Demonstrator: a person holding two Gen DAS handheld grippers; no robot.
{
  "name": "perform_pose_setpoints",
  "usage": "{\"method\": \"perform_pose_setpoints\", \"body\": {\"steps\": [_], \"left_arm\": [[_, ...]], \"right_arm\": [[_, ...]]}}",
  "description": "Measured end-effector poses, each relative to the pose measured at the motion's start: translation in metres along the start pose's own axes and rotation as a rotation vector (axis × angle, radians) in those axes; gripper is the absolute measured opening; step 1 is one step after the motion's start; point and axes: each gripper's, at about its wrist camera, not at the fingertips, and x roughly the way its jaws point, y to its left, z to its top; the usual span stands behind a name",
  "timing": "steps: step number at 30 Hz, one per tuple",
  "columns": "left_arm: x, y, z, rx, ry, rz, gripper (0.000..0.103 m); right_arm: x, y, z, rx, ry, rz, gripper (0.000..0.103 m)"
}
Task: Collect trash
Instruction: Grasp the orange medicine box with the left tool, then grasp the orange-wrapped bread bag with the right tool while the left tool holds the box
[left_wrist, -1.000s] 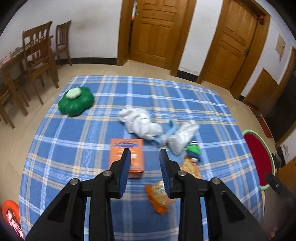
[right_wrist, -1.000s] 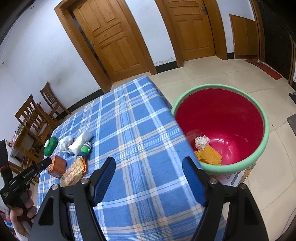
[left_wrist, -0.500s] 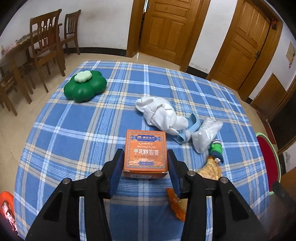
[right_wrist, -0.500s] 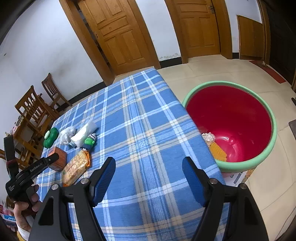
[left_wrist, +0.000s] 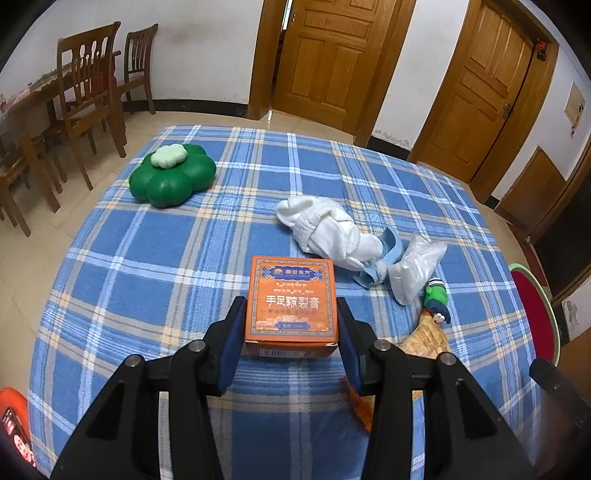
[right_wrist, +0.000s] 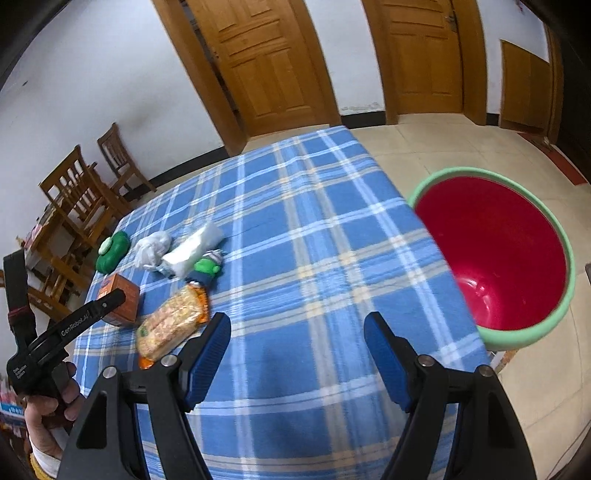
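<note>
An orange carton (left_wrist: 291, 299) lies flat on the blue plaid tablecloth (left_wrist: 155, 266). My left gripper (left_wrist: 291, 308) straddles its near end, open, with a blue pad close along each side; I see no squeeze. Right of the carton lie an orange snack packet (left_wrist: 424, 339), a small green bottle (left_wrist: 436, 295), a clear plastic bag (left_wrist: 415, 264) and a white cloth bundle (left_wrist: 325, 229). My right gripper (right_wrist: 297, 325) hangs open and empty over bare cloth, the snack packet (right_wrist: 171, 326) just left of its left finger. The red bin (right_wrist: 495, 254) with a green rim stands right of the table.
A green clover-shaped container (left_wrist: 171, 177) sits at the table's far left. Wooden chairs (left_wrist: 88, 96) and another table stand beyond the left edge. Two wooden doors (left_wrist: 328, 59) are behind. A hand (right_wrist: 48, 410) holds the left gripper at the lower left.
My left gripper came forward and down, and its jaws widened around the orange carton. The right gripper swung left from the bin toward the table, so the bin's bottom is now hidden.
</note>
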Motion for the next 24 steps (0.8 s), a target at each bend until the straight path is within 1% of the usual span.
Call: {"method": "perform_pose_setpoints", "body": {"steps": [11, 16, 24], "left_arm": [[-0.016, 0.017, -0.004, -0.012, -0.015, 0.042, 0.047], [-0.025, 0.033, -0.009, -0.037, -0.023, 0.053, 0.047], [-0.034, 0.057, -0.014, -0.083, -0.036, 0.062, 0.047]], "right_arm": [[0.021, 0.052, 0.002, -0.103, 0.031, 0.066, 0.077], [0.036, 0.077, 0.005, -0.135, 0.055, 0.091, 0.077], [0.057, 0.109, 0.002, -0.174, 0.104, 0.098, 0.077]]}}
